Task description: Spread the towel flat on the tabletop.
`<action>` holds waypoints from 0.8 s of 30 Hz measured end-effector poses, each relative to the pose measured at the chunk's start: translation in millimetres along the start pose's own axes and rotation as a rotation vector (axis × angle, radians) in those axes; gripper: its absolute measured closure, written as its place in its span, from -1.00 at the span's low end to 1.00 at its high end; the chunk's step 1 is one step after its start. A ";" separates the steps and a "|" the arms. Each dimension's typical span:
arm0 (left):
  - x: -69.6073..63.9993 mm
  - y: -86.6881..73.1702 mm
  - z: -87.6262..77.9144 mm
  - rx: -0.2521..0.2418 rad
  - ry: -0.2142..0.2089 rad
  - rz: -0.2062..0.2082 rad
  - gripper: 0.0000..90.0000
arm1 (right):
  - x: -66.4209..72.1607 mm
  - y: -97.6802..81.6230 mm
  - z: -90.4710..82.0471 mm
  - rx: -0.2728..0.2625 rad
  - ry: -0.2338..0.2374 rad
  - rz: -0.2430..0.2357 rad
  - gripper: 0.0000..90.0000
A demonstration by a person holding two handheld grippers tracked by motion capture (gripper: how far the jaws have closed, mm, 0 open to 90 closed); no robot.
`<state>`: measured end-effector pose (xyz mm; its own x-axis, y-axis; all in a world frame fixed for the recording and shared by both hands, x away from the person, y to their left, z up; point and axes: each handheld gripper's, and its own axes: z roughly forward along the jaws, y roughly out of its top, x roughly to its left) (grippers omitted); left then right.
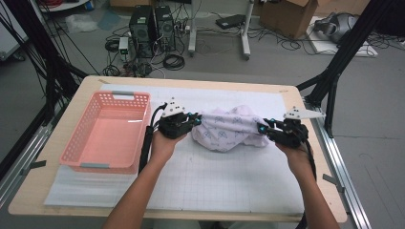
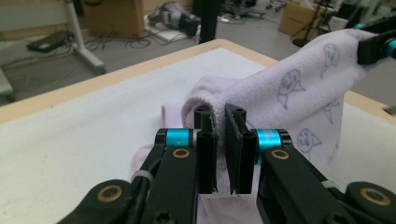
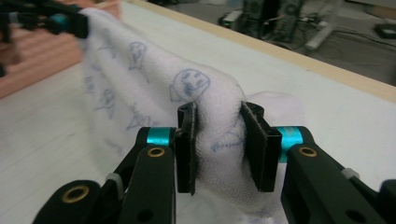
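— Where is the towel [image 1: 229, 128]?

— To the right of the pink basket [image 1: 107, 129], hanging over the tabletop [image 1: 215, 176] with its lower folds resting on the white mat.

— Who holds it?

— The left gripper [image 1: 195, 118] is clamped on the end nearest the basket, a thin fold pinched. The right gripper [image 1: 264, 128] grips a thick bunch at the far end from the basket.

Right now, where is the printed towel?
In the high view the printed towel hangs bunched between the left tongs and right tongs, both clamped on it, above the white mat, right of the pink basket.
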<state>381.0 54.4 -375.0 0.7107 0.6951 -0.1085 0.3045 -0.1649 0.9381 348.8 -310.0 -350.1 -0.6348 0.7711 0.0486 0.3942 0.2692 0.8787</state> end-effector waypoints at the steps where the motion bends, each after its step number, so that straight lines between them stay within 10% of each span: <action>1: 2.5 -2.6 5.3 0.006 0.014 -0.004 0.84 | -4.1 0.2 8.0 0.008 -0.020 0.005 0.50; 8: 14.0 -15.2 20.3 0.057 0.041 -0.084 0.01 | -23.3 -3.3 52.4 0.052 -0.120 0.062 0.49; 15: -1.1 -28.2 7.9 0.052 -0.015 -0.024 -0.06 | -36.5 -15.0 78.7 0.098 -0.206 0.154 0.25; 24: -15.5 -56.3 21.9 0.214 -0.099 0.016 -0.17 | -22.6 -8.1 42.9 -0.006 -0.201 0.129 0.00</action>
<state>366.8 37.7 -433.3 0.7720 0.6209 -0.1360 0.4130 -0.3274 0.8498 388.5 -304.9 -378.7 -0.4339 0.8986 0.0656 0.4593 0.1579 0.8741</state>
